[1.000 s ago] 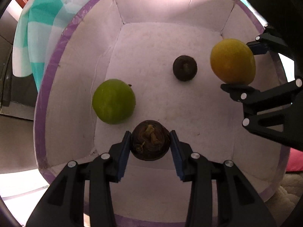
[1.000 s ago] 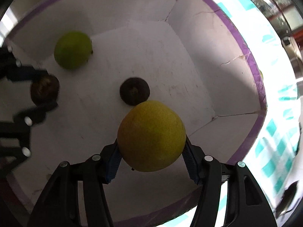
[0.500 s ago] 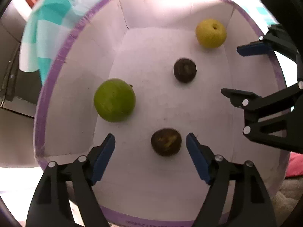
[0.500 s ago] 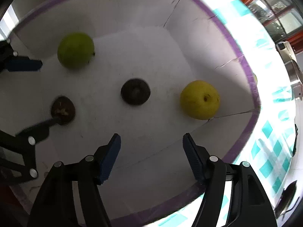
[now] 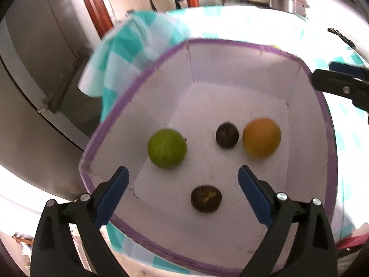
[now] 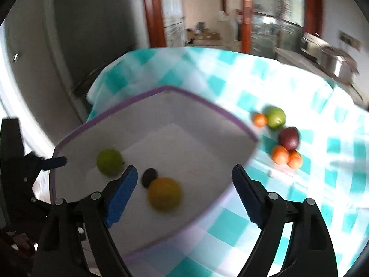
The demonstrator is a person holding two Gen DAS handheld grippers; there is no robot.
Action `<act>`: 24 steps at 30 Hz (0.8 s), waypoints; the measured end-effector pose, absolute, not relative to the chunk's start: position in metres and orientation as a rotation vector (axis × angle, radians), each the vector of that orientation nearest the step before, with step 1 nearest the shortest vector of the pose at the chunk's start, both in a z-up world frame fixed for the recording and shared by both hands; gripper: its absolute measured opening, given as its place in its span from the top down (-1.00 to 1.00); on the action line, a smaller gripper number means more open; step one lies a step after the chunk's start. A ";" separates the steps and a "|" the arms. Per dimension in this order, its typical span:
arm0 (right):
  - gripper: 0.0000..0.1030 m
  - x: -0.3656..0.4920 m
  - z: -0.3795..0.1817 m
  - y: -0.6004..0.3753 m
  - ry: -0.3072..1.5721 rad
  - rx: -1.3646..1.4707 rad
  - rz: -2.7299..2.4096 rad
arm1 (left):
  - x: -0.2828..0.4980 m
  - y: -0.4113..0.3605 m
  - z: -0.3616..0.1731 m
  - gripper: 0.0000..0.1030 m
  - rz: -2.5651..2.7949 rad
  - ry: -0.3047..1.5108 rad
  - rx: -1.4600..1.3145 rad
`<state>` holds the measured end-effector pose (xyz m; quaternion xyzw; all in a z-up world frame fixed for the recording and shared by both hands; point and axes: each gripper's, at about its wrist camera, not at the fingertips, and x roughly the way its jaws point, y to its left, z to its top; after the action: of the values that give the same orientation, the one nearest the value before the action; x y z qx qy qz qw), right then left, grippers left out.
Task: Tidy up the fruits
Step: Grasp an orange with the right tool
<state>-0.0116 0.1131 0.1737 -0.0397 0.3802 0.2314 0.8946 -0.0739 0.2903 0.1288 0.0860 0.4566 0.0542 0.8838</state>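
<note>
A desk under a teal-and-white checked tablecloth (image 6: 230,85) fills most of the right wrist view. On it sits a white box with a purple rim (image 5: 233,42), the largest of the task's things, lying toward 8 o'clock in the right wrist view and centred in the left wrist view.

The left gripper (image 5: 183,180) hangs over the box's near edge, its blue-padded fingers (image 5: 113,194) spread wide and empty. The right gripper (image 6: 184,177) is likewise spread wide with nothing between its fingers (image 6: 248,196), above the box's near corner.

Inside the box lie four fruits. The green lime-like fruit (image 5: 167,147) sits at 9 o'clock on the floor of the box. The yellow-orange citrus (image 5: 261,137) lies at 3 o'clock, just beside a dark round fruit (image 5: 227,135) near the middle; whether they touch I cannot tell. A second dark, brownish fruit (image 5: 206,198) rests at 6 o'clock, between the left fingers but apart from both.

Outside the box, at 3 o'clock in the right wrist view, a cluster lies on the cloth: a green apple (image 6: 274,116), a dark red fruit (image 6: 289,138), and small oranges (image 6: 280,154).
</note>
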 end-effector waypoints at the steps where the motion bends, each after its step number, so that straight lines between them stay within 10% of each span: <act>1: -0.58 -0.008 0.175 0.095 0.787 -0.042 0.453 | -0.074 0.285 0.133 -0.90 0.127 0.930 0.182; 24: -0.32 0.150 0.027 -0.061 1.016 -0.083 0.289 | -0.013 0.090 0.177 -0.90 0.033 0.781 0.200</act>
<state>0.1503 -0.0612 0.0265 -0.0395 0.4846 0.1380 0.8629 -0.0133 0.0901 0.1768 0.0975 0.3800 0.0161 0.9197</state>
